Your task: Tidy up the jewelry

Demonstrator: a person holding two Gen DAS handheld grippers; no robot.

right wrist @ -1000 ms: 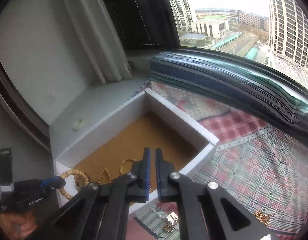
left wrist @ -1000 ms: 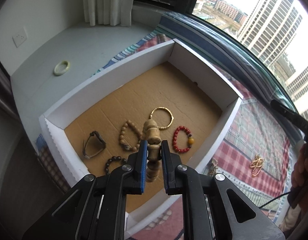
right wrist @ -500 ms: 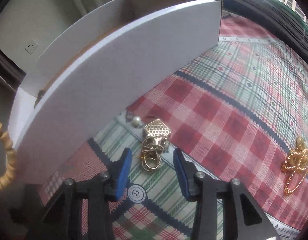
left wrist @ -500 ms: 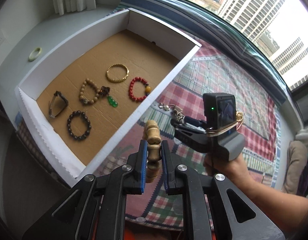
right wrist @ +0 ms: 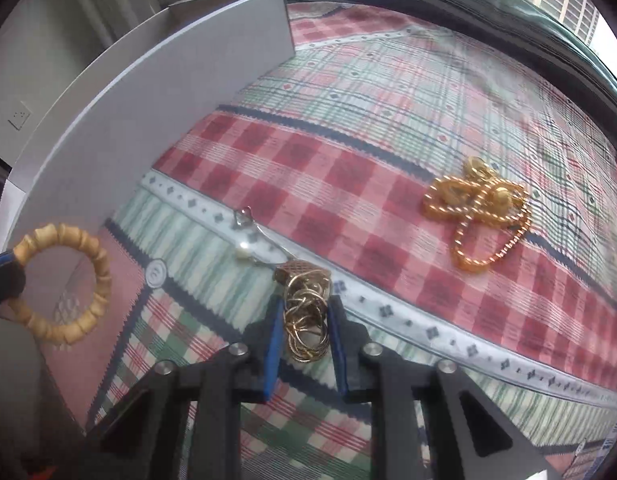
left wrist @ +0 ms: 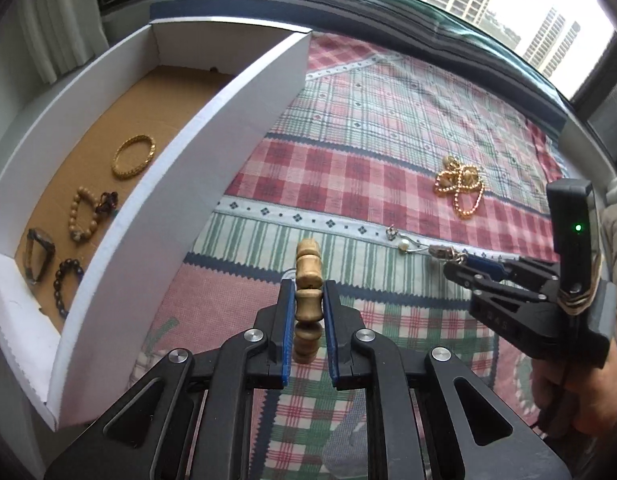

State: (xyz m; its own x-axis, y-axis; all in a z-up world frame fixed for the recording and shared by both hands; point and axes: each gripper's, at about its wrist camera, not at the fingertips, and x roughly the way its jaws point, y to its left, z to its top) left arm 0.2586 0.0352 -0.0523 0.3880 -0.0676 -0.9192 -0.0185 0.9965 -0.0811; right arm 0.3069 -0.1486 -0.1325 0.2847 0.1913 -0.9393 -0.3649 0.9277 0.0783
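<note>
My left gripper (left wrist: 307, 292) is shut on a tan wooden bead bracelet (left wrist: 308, 268), held edge-on above the plaid cloth (left wrist: 348, 168); in the right wrist view the same bracelet (right wrist: 96, 256) shows as a ring at the left. My right gripper (right wrist: 304, 304) points down at the cloth. Its jaws are closing on a tangle of thin gold chain (right wrist: 306, 328), which fills the gap between the blue pads. A fine strand with a pearl (right wrist: 241, 255) trails from the tangle. From the left wrist view the right gripper (left wrist: 448, 258) is at the right, held by a hand.
A white box (left wrist: 212, 128) with a cardboard floor stands at the left, holding a gold bangle (left wrist: 132, 156) and several bead bracelets. A gold bead necklace (right wrist: 476, 208) lies bunched on the cloth to the right. A window runs along the far edge.
Both grippers moved off the box and sank toward the cloth. The right gripper, shut at first, opened around the gold chain tangle and has narrowed onto it. The left still holds the bracelet.
</note>
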